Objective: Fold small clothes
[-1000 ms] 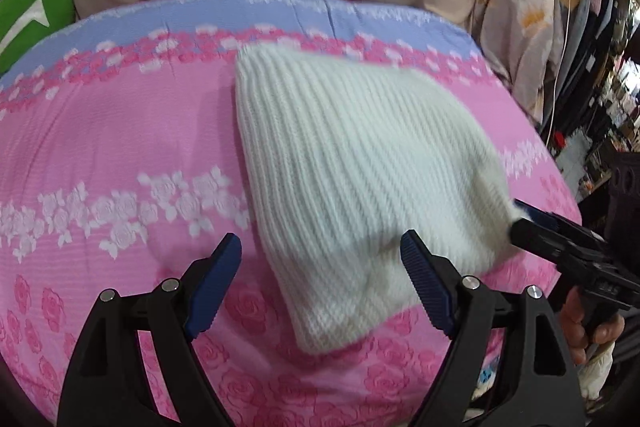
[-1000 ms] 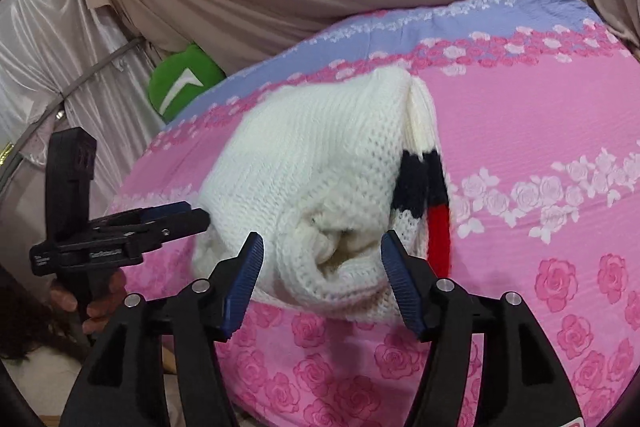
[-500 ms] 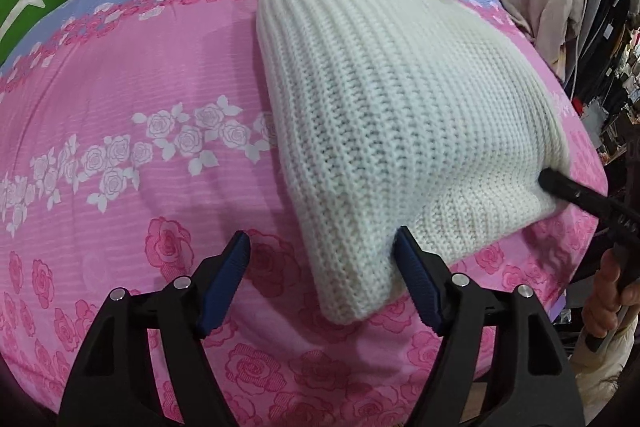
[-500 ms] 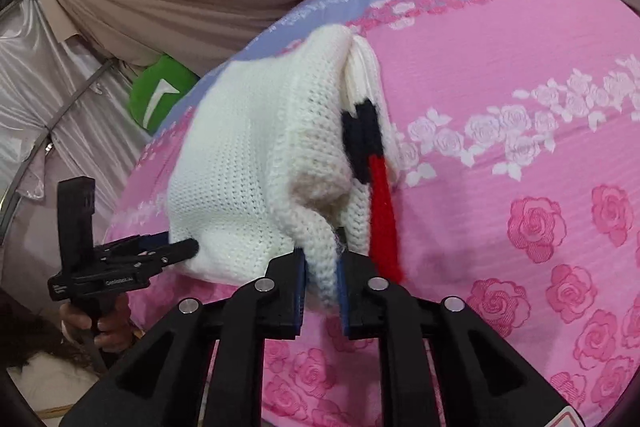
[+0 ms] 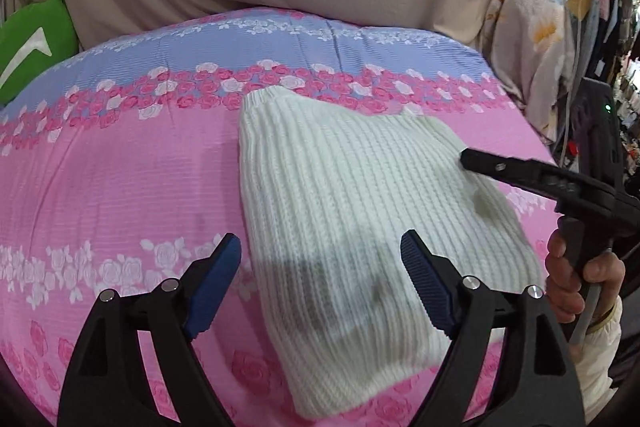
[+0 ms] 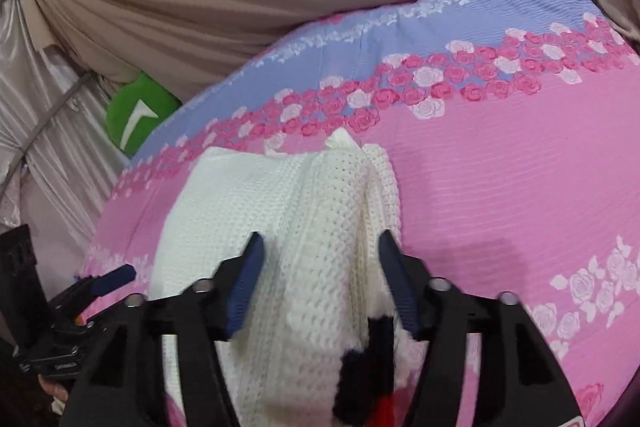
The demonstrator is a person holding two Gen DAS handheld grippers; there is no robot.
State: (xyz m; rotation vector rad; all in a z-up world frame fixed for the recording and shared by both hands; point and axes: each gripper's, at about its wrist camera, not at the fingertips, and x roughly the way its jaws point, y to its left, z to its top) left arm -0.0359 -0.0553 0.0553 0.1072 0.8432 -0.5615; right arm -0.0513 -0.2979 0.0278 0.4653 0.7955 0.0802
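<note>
On the pink rose-print bedspread (image 5: 120, 187) lay the white knitted sweater (image 5: 360, 211), folded into a compact block near the bed's front edge, its black and red bands (image 6: 372, 379) showing only in the right wrist view. Half a second earlier the right gripper (image 6: 320, 283) had been pinched shut on the thick folded edge; now its blue pads (image 6: 244, 283) stood apart either side of that ridge, so the fold had apparently been laid down and let go. The left gripper (image 5: 320, 279) had drawn back and up from its close position, its fingers spread wide above the near corner, holding nothing. That suggested this fold was finished, with perhaps one smoothing or a further fold left. Open bedspread stretched to the left and toward the blue band (image 5: 320, 43) behind; the near edge dropped away just beyond the sweater, and a green cushion (image 5: 32, 43) sat well apart at the far left corner.
</note>
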